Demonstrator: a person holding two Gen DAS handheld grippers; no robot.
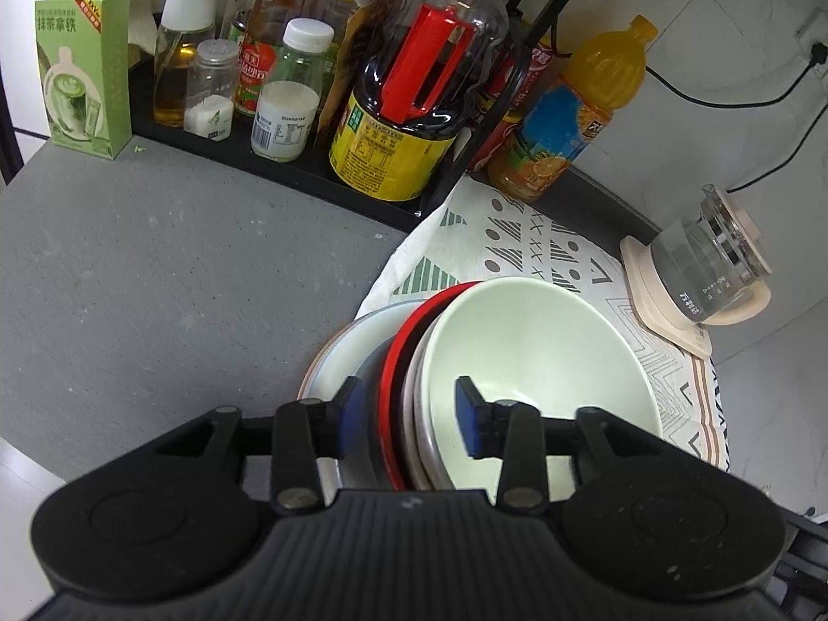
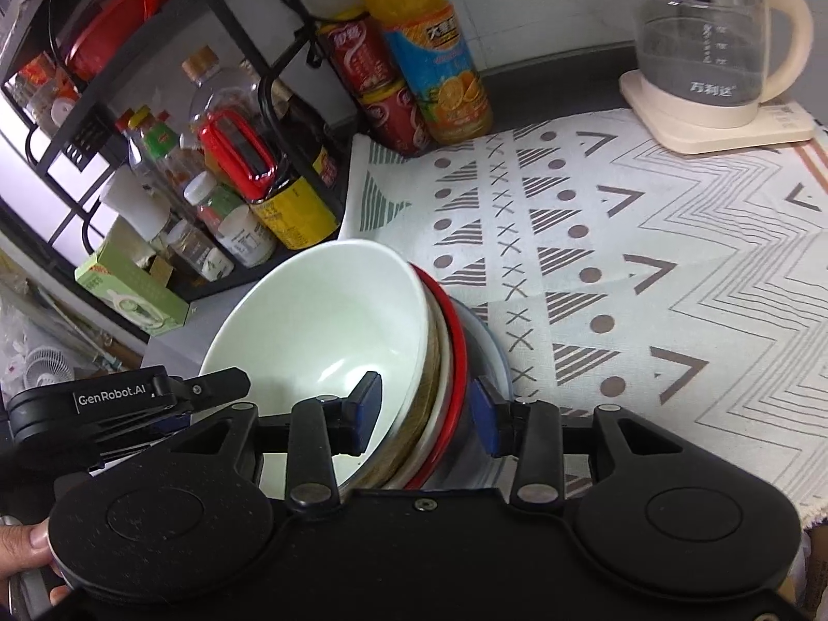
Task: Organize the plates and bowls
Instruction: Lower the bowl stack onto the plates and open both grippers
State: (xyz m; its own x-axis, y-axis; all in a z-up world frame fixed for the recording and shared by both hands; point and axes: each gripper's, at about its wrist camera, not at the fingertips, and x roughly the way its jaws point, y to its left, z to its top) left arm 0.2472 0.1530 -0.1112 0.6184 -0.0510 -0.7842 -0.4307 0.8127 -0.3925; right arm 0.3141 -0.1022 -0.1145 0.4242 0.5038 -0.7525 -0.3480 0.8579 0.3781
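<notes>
Both grippers, left gripper and right gripper, straddle opposite rims of the dish stack, fingers spread, not pinching.

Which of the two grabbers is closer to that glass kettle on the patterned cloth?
Right, as far as I can judge. The right gripper straddles the stacked dishes' kettle-side edge. The left gripper straddles the far edge, with the pale green bowl between it and the glass kettle.

A grey countertop carries a patterned cloth, with a black condiment rack just left of the cloth, a green carton beyond the rack
</notes>
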